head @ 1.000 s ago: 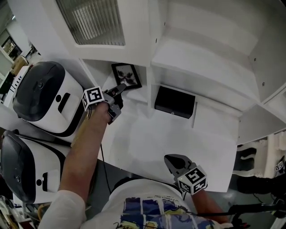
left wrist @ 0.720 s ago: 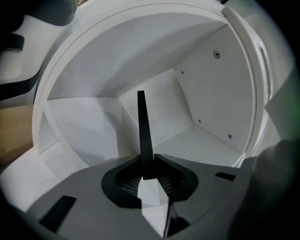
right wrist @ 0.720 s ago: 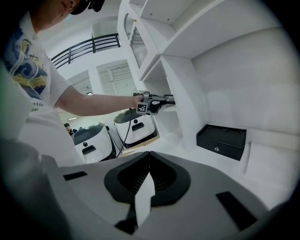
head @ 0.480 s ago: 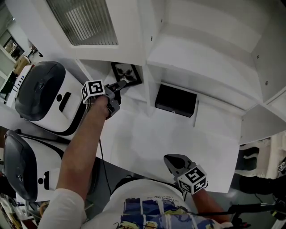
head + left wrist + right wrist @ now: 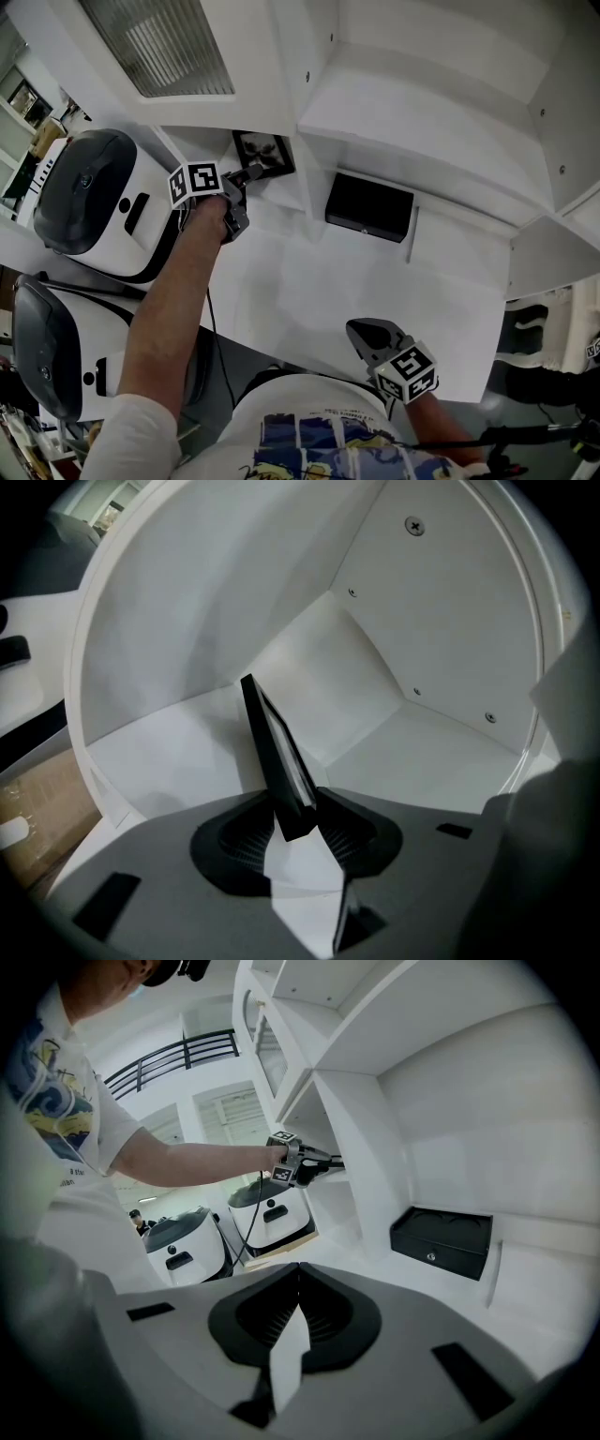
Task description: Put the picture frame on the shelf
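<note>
The black picture frame (image 5: 262, 155) stands in the low left shelf compartment (image 5: 292, 192), under a cabinet door. In the left gripper view the frame (image 5: 277, 752) shows edge-on and leaning, its lower corner between my jaws, resting on the compartment floor (image 5: 431, 761). My left gripper (image 5: 246, 175) (image 5: 298, 808) reaches into the compartment and its jaws are opening, parted around the frame's corner without squeezing it. My right gripper (image 5: 361, 330) (image 5: 298, 1274) hangs back near my body, shut with nothing in it. The right gripper view shows the left gripper (image 5: 314, 1166) from the side.
A black box (image 5: 368, 208) (image 5: 441, 1239) sits in the neighbouring compartment to the right. Two white and grey machines (image 5: 89, 202) (image 5: 42, 347) stand at the left. The white counter (image 5: 375, 300) spreads between the shelf and me.
My left gripper has pushed a little further up and left into the compartment with the frame. The right gripper has stayed put.
</note>
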Tool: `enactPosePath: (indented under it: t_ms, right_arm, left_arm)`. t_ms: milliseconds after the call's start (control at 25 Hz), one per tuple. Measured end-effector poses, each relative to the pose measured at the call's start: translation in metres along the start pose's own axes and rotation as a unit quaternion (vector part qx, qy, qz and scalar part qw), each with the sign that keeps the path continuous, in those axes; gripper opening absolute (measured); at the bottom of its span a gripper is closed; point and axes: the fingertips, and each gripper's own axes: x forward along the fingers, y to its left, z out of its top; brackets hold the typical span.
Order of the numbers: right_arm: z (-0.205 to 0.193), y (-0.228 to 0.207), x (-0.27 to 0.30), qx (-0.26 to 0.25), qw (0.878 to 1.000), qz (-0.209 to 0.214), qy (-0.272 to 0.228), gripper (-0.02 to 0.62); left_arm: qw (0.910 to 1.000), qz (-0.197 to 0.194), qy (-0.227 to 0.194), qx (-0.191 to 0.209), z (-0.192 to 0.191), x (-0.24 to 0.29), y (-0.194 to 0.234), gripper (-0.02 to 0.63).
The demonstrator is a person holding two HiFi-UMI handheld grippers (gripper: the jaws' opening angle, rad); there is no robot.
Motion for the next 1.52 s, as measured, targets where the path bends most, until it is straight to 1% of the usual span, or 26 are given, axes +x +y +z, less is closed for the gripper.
enactPosePath:
  t_ms: [120,240,520,720,960,1080,1200,1280,1400,1520]
  right_arm:
    - [-0.001,0.000,0.000,0.004,1.000,0.002,-0.001,0.025]
    - [-0.001,-0.001,-0.001,0.007,1.000,0.005,-0.002,0.025]
    - [-0.002,-0.003,-0.002,0.010,1.000,0.010,-0.003,0.025]
    - [-0.003,-0.005,-0.001,0.009,1.000,0.009,0.003,0.025]
    - [-0.003,-0.002,0.003,0.003,1.000,0.009,0.009,0.025]
    - [-0.003,-0.001,0.004,0.002,1.000,0.006,0.014,0.025]
    - [-0.004,0.002,0.006,-0.001,1.000,0.001,0.017,0.025]
    - [-0.004,0.005,0.007,-0.004,1.000,-0.004,0.020,0.025]
    - [-0.003,0.010,0.009,-0.008,1.000,-0.017,0.021,0.025]
    - [0.002,0.018,0.015,-0.012,0.999,-0.031,0.017,0.025]
  left_arm:
    - [0.9995,0.016,-0.002,0.027,0.004,-0.001,-0.001,0.155]
    - [0.9986,0.029,-0.002,0.044,0.006,0.000,-0.002,0.164]
    - [0.9980,0.046,-0.014,0.039,0.002,-0.001,0.008,0.181]
    - [0.9956,0.061,-0.022,0.068,0.002,-0.004,0.010,0.187]
    - [0.9876,0.094,-0.012,0.125,0.001,-0.007,0.013,0.210]
    - [0.9838,0.105,-0.004,0.145,0.000,-0.006,0.016,0.209]
    - [0.9781,0.116,-0.002,0.173,0.000,-0.008,0.016,0.209]
    - [0.9767,0.114,-0.003,0.181,0.001,-0.010,0.016,0.209]
    - [0.9765,0.103,-0.003,0.189,0.000,-0.017,0.012,0.209]
    - [0.9742,0.092,-0.001,0.206,-0.003,-0.031,0.009,0.209]
